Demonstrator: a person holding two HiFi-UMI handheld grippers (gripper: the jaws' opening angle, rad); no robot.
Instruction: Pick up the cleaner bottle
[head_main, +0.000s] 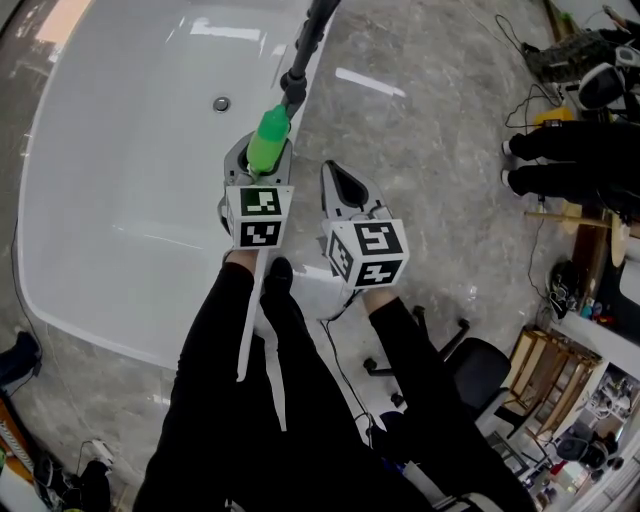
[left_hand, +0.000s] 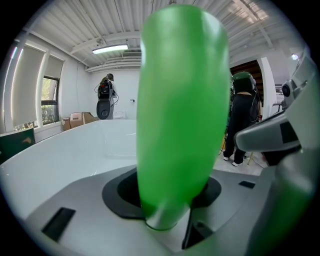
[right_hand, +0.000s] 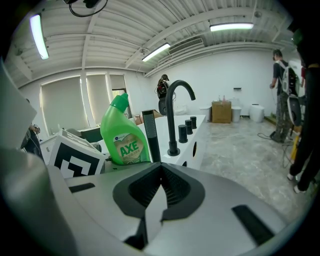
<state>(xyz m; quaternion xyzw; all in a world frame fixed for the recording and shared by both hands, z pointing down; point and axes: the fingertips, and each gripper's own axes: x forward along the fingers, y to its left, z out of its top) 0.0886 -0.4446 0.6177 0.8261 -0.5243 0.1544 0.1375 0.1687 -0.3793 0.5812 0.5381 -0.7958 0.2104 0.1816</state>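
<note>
The green cleaner bottle (head_main: 268, 140) stands upright on the rim of the white bathtub (head_main: 120, 200), beside the black faucet (head_main: 305, 50). My left gripper (head_main: 262, 152) is around it, with the black pads against both sides of the bottle (left_hand: 180, 100), which fills the left gripper view; I see no gap at my left gripper (left_hand: 170, 200). My right gripper (head_main: 335, 172) hangs just to the right, shut and empty. The right gripper view shows the labelled bottle (right_hand: 122, 137) left of the curved faucet (right_hand: 175, 115), beyond my right gripper (right_hand: 160, 172).
The tub takes up the left half of the head view, with its drain (head_main: 221, 103) near the top. Marbled floor lies to the right, where a person's legs (head_main: 570, 160), cables and an office chair (head_main: 470, 365) stand. Black tap knobs (right_hand: 186, 131) line the rim.
</note>
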